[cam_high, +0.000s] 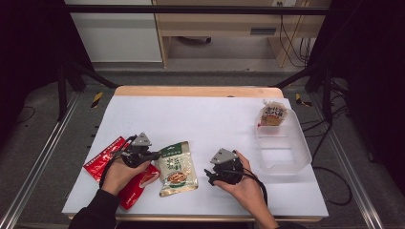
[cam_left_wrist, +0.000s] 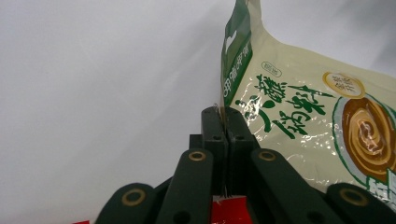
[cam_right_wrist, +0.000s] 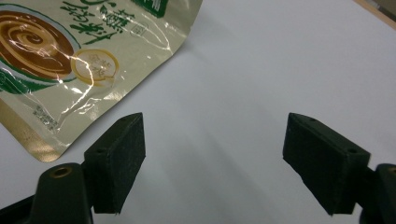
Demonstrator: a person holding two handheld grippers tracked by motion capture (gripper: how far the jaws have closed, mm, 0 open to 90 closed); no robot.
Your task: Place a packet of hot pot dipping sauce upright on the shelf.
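The left claw [cam_left_wrist: 225,122] is closed tight on the thin edge of the cream and green sauce pouch [cam_high: 177,168], which lies at the lower middle of the white bench [cam_high: 215,119]. The right claw [cam_right_wrist: 212,161] stands wide open, empty, just right of the pouch.

Green-cream pouch [cam_left_wrist: 299,116] glossy crinkled plastic film; table [cam_high: 210,119] matt white; bin [cam_high: 286,152] clear plastic.

This looks like a lab recording station: a white-topped table [cam_high: 210,119] stands inside a black metal frame [cam_high: 191,9], with loose cables [cam_high: 291,43] at one o'clock beside plain wooden furniture [cam_high: 215,24].
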